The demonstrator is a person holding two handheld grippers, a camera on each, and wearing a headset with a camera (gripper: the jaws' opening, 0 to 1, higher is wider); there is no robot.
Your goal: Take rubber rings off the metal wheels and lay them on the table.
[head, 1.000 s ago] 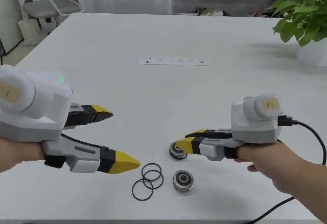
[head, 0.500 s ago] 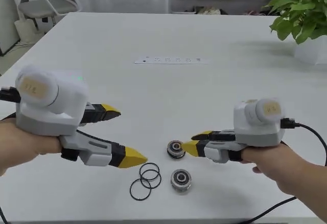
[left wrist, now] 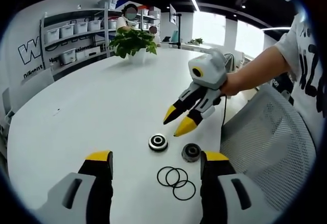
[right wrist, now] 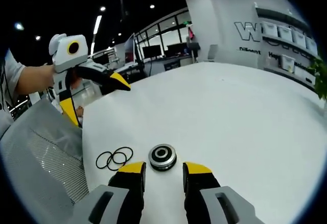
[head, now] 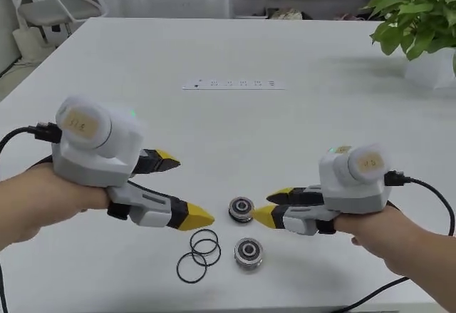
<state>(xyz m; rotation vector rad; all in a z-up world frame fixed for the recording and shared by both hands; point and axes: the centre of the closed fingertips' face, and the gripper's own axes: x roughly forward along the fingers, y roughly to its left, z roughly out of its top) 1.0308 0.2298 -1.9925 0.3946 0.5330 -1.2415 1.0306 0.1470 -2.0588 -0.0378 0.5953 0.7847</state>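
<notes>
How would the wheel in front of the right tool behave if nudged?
The wheel lies flat on the table, so it would probably slide rather than roll. It looks like solid metal: likely stiff and heavy for its size.

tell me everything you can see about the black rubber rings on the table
The black rubber rings are three thin, plain loops of what looks like dark rubber, lying flat on the white table near its front edge. They overlap one another in a short chain. They lie beside the nearer metal wheel, a little apart from it. The open left gripper is close by but not touching them.
</notes>
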